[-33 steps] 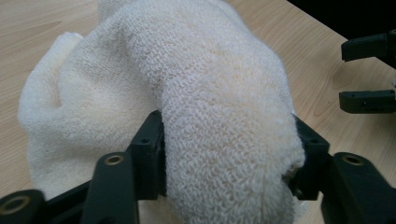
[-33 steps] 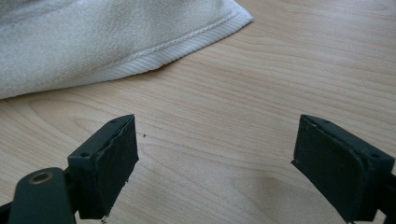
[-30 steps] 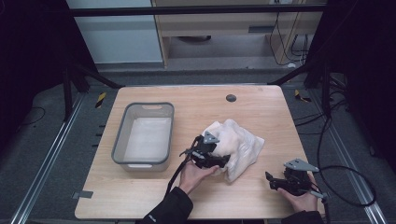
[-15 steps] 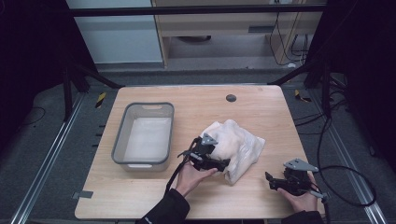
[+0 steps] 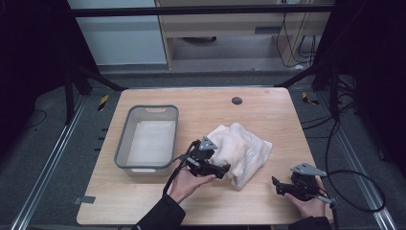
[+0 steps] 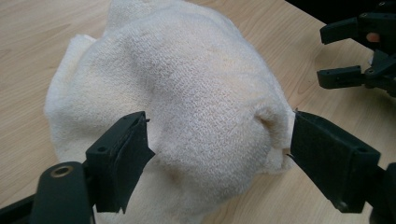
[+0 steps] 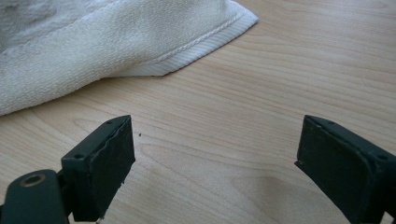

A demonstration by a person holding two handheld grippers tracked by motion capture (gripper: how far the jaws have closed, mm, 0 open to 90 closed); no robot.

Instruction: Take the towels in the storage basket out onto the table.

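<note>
A crumpled white towel lies heaped right of centre on the table. The left gripper sits at the heap's lower left edge; its jaws have just been opening and now stand apart on either side of the towel's bulge, the pads seemingly no longer pressing the cloth, though the contact is hard to judge. The right gripper rests at the lower right of the frame, jaws wide open over bare wood, near the towel's hemmed corner. A grey plastic bin stands at the left.
</note>
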